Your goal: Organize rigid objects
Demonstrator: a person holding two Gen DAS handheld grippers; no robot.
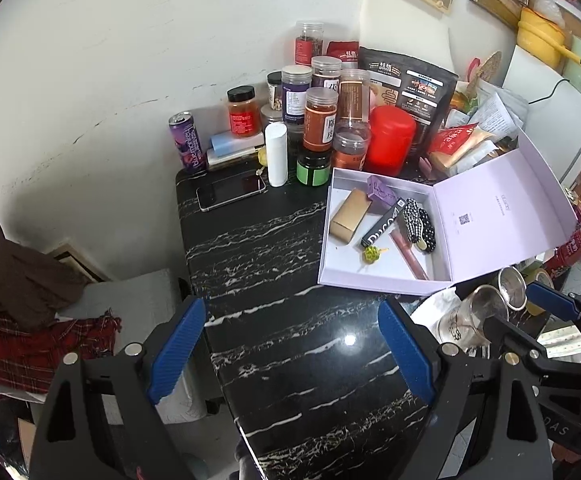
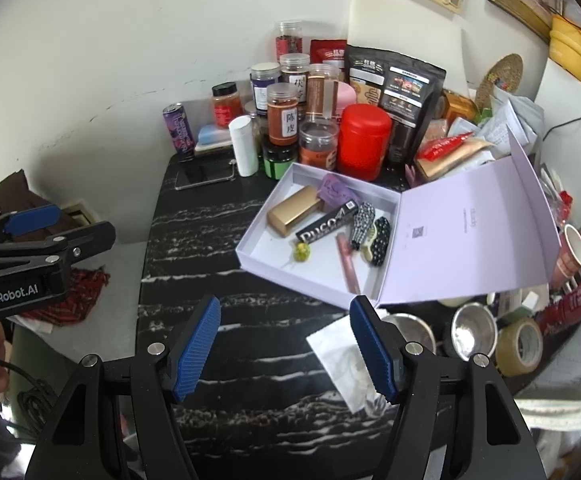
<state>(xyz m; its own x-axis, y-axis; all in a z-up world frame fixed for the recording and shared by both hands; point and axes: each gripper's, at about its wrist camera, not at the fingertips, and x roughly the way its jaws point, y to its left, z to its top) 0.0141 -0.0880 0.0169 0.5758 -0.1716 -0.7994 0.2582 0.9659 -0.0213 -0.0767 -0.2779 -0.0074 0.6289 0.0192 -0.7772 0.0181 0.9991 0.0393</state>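
sitting on the black table [image 1: 274, 320] is one pale purple box [image 1: 386, 280] with its lid [image 1: 502, 216] flipped open to the right. inside the box lie one gold box [image 1: 350, 216], one small purple box [image 1: 380, 191], one long black box [image 1: 382, 226] with white letters, one pink tube [image 1: 408, 256], two dotted hair clips [image 1: 420, 224], and one little yellow-green ball [image 1: 370, 254]. the gold box is shiny and tilted, and the purple one leans on its far end. two grippers show. the left gripper [image 1: 290, 350] has its blue pads wide apart with nothing between them, only bare table. the right gripper [image 2: 286, 350] also has its pads apart and holds nothing. the box with the small things sits past both grippers, farther back on the table and a bit to the right, not touching them. in the right view the near corner of the box is just beside the right pad. behind the box stand many jars, one red tin [image 1: 390, 140], one white tube [image 1: 276, 154], one purple can [image 1: 186, 142] and one phone [image 1: 230, 192] lying flat. one roll of tape [image 2: 520, 346] and two shiny metal cups [image 2: 472, 330] sit near the right gripper.
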